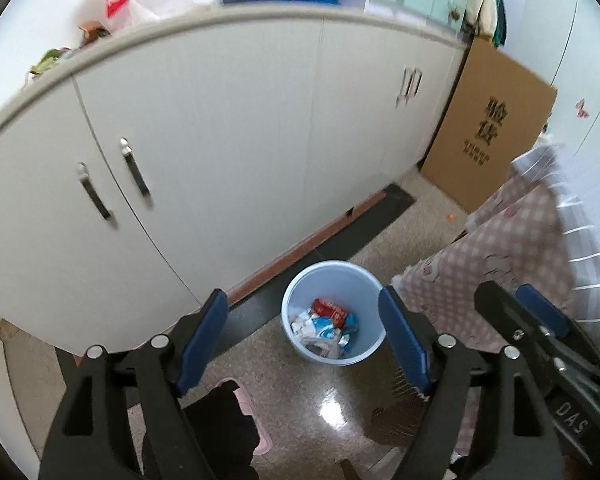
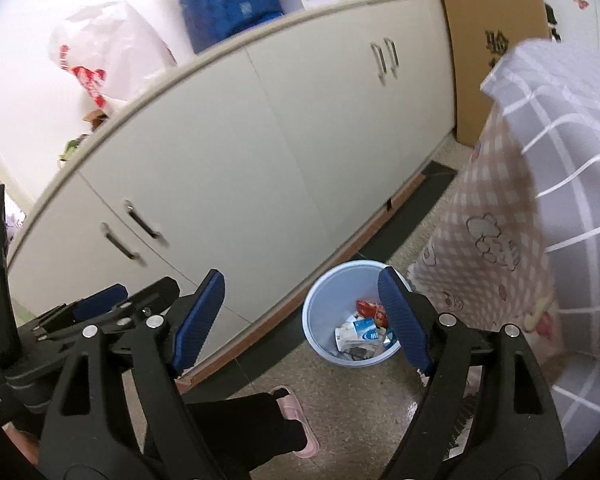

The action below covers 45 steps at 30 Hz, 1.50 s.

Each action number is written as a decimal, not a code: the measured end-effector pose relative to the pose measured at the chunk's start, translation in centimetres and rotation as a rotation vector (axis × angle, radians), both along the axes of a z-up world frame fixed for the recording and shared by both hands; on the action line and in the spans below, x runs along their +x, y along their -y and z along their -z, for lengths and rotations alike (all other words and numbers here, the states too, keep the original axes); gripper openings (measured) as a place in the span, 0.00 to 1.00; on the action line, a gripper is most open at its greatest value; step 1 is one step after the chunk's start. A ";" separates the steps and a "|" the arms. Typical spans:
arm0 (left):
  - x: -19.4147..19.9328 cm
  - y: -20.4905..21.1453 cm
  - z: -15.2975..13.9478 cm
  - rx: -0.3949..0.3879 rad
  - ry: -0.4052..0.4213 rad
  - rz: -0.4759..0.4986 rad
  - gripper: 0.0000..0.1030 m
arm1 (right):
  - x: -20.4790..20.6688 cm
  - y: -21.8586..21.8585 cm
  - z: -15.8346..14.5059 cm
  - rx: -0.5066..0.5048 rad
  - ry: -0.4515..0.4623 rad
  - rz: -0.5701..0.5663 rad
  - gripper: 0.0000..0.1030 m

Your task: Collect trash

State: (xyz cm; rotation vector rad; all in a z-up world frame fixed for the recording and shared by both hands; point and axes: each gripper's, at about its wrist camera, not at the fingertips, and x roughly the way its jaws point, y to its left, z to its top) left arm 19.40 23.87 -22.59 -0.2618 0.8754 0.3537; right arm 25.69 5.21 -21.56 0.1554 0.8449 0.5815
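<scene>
A light blue bin (image 1: 365,346) stands on the speckled floor in front of the white cabinet. It holds crumpled trash (image 1: 327,323): a red wrapper and white and blue packets. My left gripper (image 1: 302,312) hangs high above the bin, open, with nothing between its blue pads. In the right wrist view the same bin (image 2: 319,322) and its trash (image 2: 362,330) sit below my right gripper (image 2: 300,292), which is also open and empty. The right finger partly covers the bin's rim there. Each gripper shows at the edge of the other's view.
A long white cabinet (image 1: 228,152) runs behind the bin, with bags on its top. A cardboard box (image 1: 488,128) leans at its far end. A table with a pink checked cloth (image 2: 496,240) stands to the right. A person's foot in a pink slipper (image 2: 296,408) is near the bin.
</scene>
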 end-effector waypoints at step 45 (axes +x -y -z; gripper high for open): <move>-20.9 22.0 -22.4 0.198 0.603 0.416 0.92 | -25.8 22.2 -21.7 -0.112 0.600 0.408 0.94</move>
